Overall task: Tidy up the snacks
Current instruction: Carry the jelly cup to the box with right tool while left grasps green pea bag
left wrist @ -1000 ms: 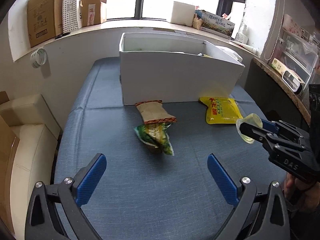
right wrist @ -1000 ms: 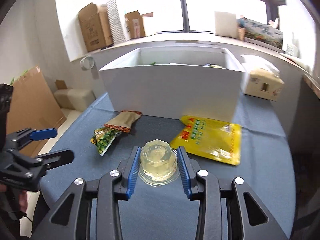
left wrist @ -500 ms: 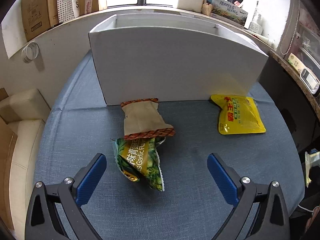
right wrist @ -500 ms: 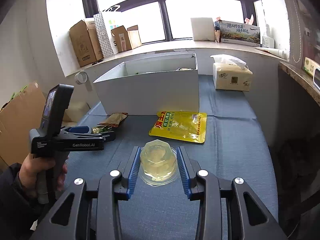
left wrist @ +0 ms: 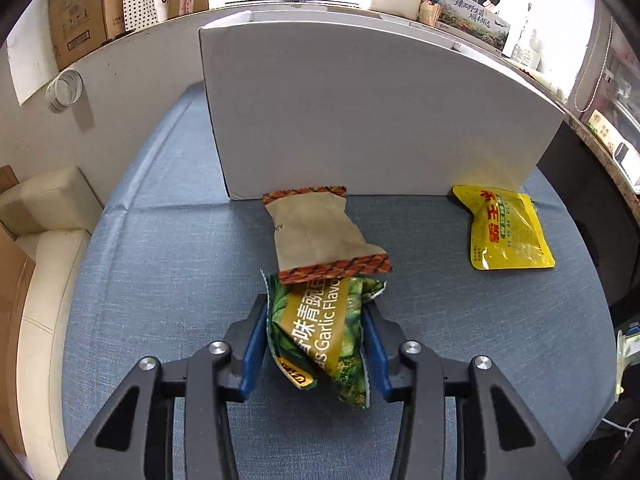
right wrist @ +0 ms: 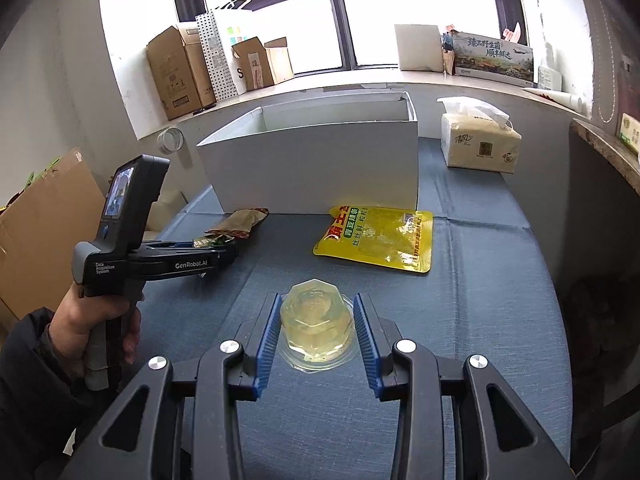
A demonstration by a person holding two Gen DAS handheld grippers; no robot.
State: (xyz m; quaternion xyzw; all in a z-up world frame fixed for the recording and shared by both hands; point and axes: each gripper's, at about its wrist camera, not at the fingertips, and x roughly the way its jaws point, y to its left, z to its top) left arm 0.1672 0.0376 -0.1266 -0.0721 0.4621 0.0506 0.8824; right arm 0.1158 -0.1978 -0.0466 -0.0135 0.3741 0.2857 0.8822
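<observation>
At lower centre of its view, the left claw (left wrist: 316,346) is closed on one green snack bag (left wrist: 320,336). The right claw (right wrist: 316,340) clamps one clear jelly cup (right wrist: 316,318) over the blue surface (right wrist: 480,320). Farther up lie one brown packet (left wrist: 316,232), one yellow pouch (right wrist: 380,238), then one white box (right wrist: 320,164).

A blue cloth-covered table (right wrist: 480,320) carries a white box (right wrist: 320,168), snack packets and a tissue pack (right wrist: 478,140).
</observation>
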